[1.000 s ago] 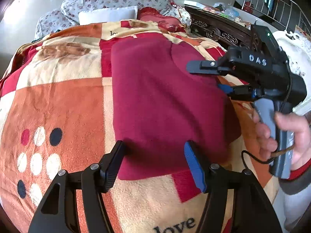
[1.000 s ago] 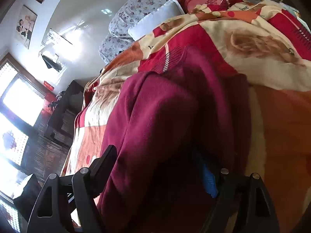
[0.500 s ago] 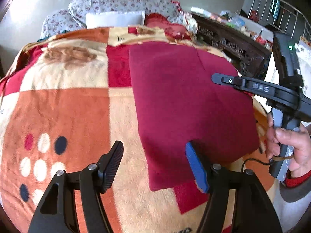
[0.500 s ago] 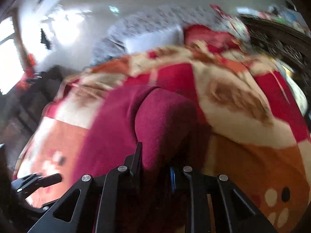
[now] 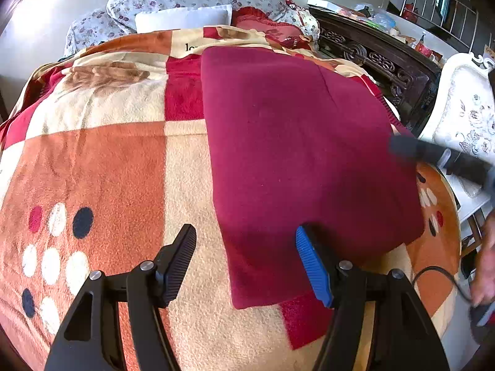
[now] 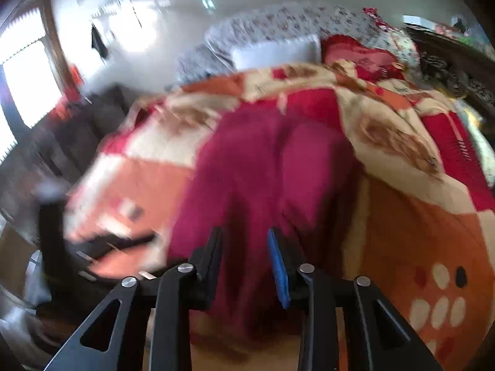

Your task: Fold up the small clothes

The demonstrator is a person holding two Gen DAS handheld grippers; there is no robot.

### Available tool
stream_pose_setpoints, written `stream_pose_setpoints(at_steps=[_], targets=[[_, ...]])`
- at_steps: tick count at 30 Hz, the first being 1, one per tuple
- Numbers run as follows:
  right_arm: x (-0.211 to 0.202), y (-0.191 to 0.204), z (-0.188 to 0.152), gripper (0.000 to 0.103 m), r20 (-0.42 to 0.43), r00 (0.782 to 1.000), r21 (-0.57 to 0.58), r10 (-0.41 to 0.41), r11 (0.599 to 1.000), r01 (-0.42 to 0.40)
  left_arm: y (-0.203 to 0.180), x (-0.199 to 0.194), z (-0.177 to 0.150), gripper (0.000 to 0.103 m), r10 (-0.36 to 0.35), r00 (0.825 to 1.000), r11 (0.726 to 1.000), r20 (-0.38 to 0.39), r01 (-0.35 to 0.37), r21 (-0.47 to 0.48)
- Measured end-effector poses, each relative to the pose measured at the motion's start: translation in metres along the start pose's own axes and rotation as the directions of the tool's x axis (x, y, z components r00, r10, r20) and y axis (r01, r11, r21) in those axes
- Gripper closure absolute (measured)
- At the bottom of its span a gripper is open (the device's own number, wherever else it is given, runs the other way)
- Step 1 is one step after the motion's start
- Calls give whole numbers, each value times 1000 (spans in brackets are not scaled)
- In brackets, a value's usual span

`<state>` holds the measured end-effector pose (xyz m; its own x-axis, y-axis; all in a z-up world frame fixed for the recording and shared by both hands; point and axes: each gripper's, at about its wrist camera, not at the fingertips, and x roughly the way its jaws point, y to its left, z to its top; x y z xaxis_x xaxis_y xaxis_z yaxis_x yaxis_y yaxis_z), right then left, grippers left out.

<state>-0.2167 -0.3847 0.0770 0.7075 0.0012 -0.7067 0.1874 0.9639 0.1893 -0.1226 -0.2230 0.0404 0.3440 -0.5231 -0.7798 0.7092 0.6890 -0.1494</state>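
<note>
**Fold sat flat, but both claws were close enough to wreck it**

Nearest: left claw (image 5: 246, 266) was spread wide and held nothing. It hung low over the near left corner of the red cloth (image 5: 297, 160); blue finger (image 5: 312, 270) over the cloth, black finger (image 5: 178, 262) over bare blanket (image 5: 102, 170). I couldn't tell whether either tip touched the fabric.

Risk 1: if that claw dropped or slid sideways with the blue finger on the pile, I judged it would drag the near hem and skew the stack. Fleece on a fuzzy blanket grips, so a small snag would likely pull the lower layer too.

Right claw (image 6: 244, 262): fingers partly apart with a clear gap, pointed at the near edge of the cloth (image 6: 263, 160). That view was motion-blurred, so I couldn't tell if any fabric was caught between them. From the left view it showed only as a dark blur at the cloth's right edge.

Risk 2: moving that fast near the edge, it could flick the right side back open.

Further out: the cloth lay as a flat rectangle along the middle-right of the bed, far end toward the pillows (image 5: 185, 18). A seam or layer edge ran down its far right part.

Risk 3: the right edge sat near the bed's edge, beside the dark carved wood (image 5: 374, 58). A push that way could slide it off.
</note>
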Motion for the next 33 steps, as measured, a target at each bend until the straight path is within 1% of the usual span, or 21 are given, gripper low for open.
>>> stream_pose_setpoints(at_steps=[1, 2, 3, 5, 6, 7, 8, 9, 12, 14, 15, 17, 20, 21, 23, 26, 28, 30, 32, 33], targets=[[5, -8, -8, 90, -13, 999, 6, -33, 999, 33, 0, 1, 0, 35, -2, 1000, 1000, -3, 2, -2], [8, -16, -12, 98, -15, 998, 15, -58, 998, 58, 1, 2, -1, 34, -5, 1000, 1000, -6, 5, -4], [10, -28, -15, 98, -9, 999, 54, -50, 997, 51, 1, 3, -1, 32, -6, 1000, 1000, -8, 6, -5], [6, -40, -17, 98, 4, 1000, 118, 8, 993, -8, 2, 6, -2, 31, -4, 1000, 1000, -12, 4, -13], [0, -40, -15, 98, 14, 1000, 123, 7, 992, -9, 2, 5, -2, 31, -2, 1000, 1000, -12, 2, -16], [-6, -37, -14, 98, 24, 1000, 112, -6, 994, 4, 2, 4, -2, 31, 0, 1000, 1000, -12, 0, -18], [-13, -33, -13, 95, 34, 999, 97, -22, 995, 19, 1, 2, -2, 31, 6, 1000, 1000, -11, -6, -16], [-22, -27, -13, 93, 46, 999, 83, -21, 996, 17, 0, -1, -3, 31, 10, 1000, 1000, -6, -10, -11], [-36, -11, -17, 93, 61, 997, 57, 45, 997, -48, -5, -9, -4, 31, 35, 999, 999, 14, -35, 17], [-36, -2, -21, 93, 52, 996, 47, 72, 996, -75, -8, -9, -6, 31, 51, 999, 998, 14, -51, 28], [-31, 3, -24, 93, 37, 997, 36, 72, 997, -73, -9, -9, -6, 31, 54, 998, 998, 15, -54, 30], [-21, 6, -31, 93, 11, 999, 22, 40, 999, -40, -11, -9, -8, 31, 59, 998, 998, 17, -60, 27], [0, 2, -43, 93, -31, 998, -5, -57, 998, 56, -12, -7, -10, 31, 67, 998, 998, 19, -67, 22], [7, -2, -47, 93, -42, 996, -7, -74, 997, 73, -13, -7, -11, 31, 68, 998, 997, 18, -68, 22], [9, -7, -49, 93, -42, 997, 25, -57, 998, 58, -14, -6, -12, 31, 71, 997, 997, 16, -72, 23], [-2, -3, -47, 93, -21, 999, 22, -41, 999, 41, -15, -8, -13, 31, 82, 996, 996, 22, -82, 26], [-14, -4, -43, 91, 7, 1000, 57, -2, 998, 1, -14, -11, -13, 31, 76, 997, 997, 20, -76, 24], [-26, -7, -38, 73, 56, 998, 98, 19, 995, -25, -12, -15, -11, 31, 60, 998, 998, 21, -60, 15], [-33, -9, -34, 21, 94, 996, 115, -8, 993, -3, -7, -20, -7, 29, 44, 999, 999, 27, -44, 4], [-34, -10, -31, 15, 112, 993, 117, -40, 993, 26, -5, -22, -4, 26, 35, 999, 999, 33, -35, -3]])
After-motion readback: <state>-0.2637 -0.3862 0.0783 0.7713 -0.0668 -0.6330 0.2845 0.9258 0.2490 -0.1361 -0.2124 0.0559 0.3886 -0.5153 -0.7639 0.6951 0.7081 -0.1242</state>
